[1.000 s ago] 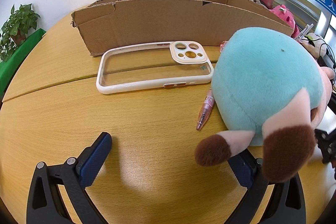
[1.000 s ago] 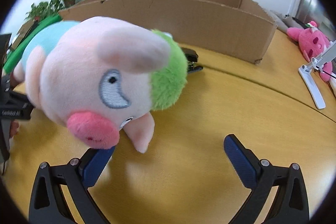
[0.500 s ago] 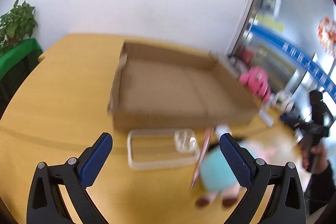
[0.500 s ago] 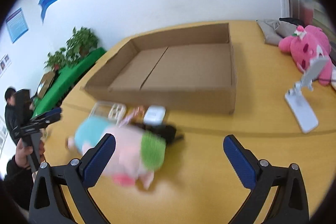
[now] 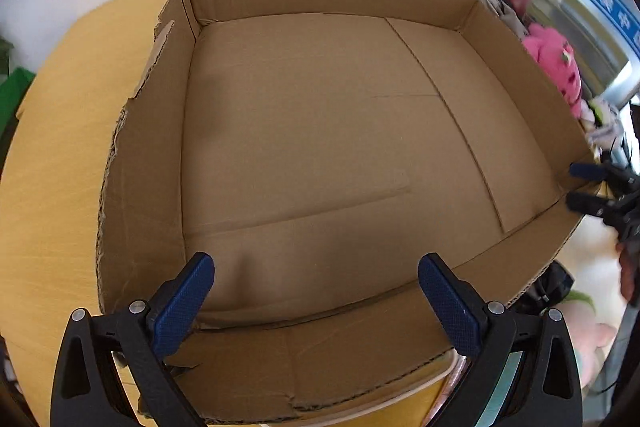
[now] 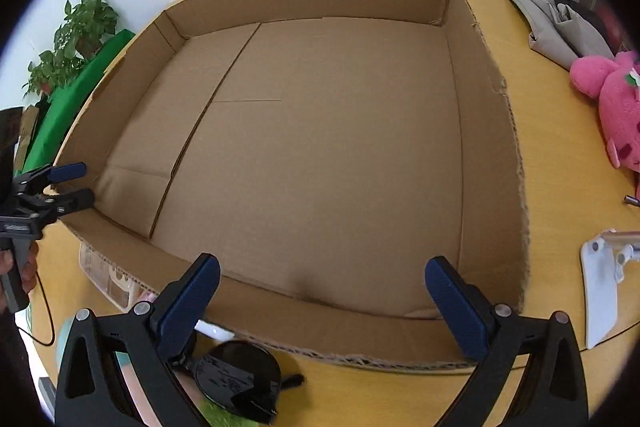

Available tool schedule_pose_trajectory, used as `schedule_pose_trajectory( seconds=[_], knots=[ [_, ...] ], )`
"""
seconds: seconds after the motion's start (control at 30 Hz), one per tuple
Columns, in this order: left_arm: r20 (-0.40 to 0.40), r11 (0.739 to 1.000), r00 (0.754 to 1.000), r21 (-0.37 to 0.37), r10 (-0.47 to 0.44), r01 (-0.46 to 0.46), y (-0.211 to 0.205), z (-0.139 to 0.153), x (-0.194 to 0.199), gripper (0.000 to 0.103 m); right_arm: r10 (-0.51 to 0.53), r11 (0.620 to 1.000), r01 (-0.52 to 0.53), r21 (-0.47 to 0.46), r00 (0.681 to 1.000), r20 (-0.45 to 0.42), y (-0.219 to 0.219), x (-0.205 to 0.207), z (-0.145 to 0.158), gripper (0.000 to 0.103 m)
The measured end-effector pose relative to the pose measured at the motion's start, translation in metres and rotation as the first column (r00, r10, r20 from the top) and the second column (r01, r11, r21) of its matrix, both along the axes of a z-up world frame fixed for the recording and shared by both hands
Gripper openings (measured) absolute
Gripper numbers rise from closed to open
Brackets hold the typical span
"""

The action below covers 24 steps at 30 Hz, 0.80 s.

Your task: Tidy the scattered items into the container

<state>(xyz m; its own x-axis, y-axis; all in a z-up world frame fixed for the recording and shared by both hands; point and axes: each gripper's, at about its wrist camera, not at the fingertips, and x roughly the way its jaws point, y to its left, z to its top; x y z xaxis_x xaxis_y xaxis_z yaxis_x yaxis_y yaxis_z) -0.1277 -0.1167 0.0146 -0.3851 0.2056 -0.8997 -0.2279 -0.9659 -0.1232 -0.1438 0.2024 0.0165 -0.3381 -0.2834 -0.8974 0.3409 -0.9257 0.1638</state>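
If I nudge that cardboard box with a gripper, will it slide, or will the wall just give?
The box looks empty, so it is probably light and would slide on the smooth table. Its walls are low, thin single sheets with ragged torn edges, so they will likely flex; push low, near a corner.

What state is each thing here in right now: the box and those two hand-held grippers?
Cardboard box: open-topped, nothing inside.
Left hand-held gripper: open, holding nothing, above the box.
Right hand-held gripper: open, holding nothing.
Phone case: on the table, outside the box.
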Motion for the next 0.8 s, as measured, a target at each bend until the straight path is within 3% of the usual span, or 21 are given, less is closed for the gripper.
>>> schedule_pose_trajectory(
  seconds=[0.1,0.43,0.53,0.6,0.7,0.8],
  knots=[
    [0.041,0.999,0.999,0.043,0.022,-0.023,-0.005,-0.002,0.010,0.103,0.013,1.000,-0.013,-0.003,0.999,0.031,0.005,0.002,0.002,0.102],
    [0.051,0.999,0.999,0.037,0.009,-0.011,0.001,0.004,0.049,0.103,0.047,0.999,-0.046,0.019,0.999,-0.014,0.010,0.020,0.003,0.102],
    [-0.013,0.999,1.000,0.041,0.009,-0.009,0.002,0.013,0.061,0.103,0.040,0.999,-0.040,0.004,0.999,-0.021,0.014,0.029,0.003,0.102],
    [-0.108,0.997,0.994,0.078,0.006,0.002,0.005,0.031,0.078,0.103,0.032,0.998,-0.034,-0.053,0.998,-0.047,0.022,0.036,0.008,0.102],
    [-0.282,0.995,0.959,0.089,-0.021,0.048,0.010,0.065,0.122,0.103,0.033,0.995,-0.046,-0.091,0.990,-0.135,0.029,0.066,0.027,0.102],
    [-0.385,0.990,0.923,0.122,-0.023,0.075,0.011,0.089,0.171,0.103,0.096,0.990,-0.120,-0.071,0.955,-0.281,0.031,0.120,0.054,0.102]
  ],
)
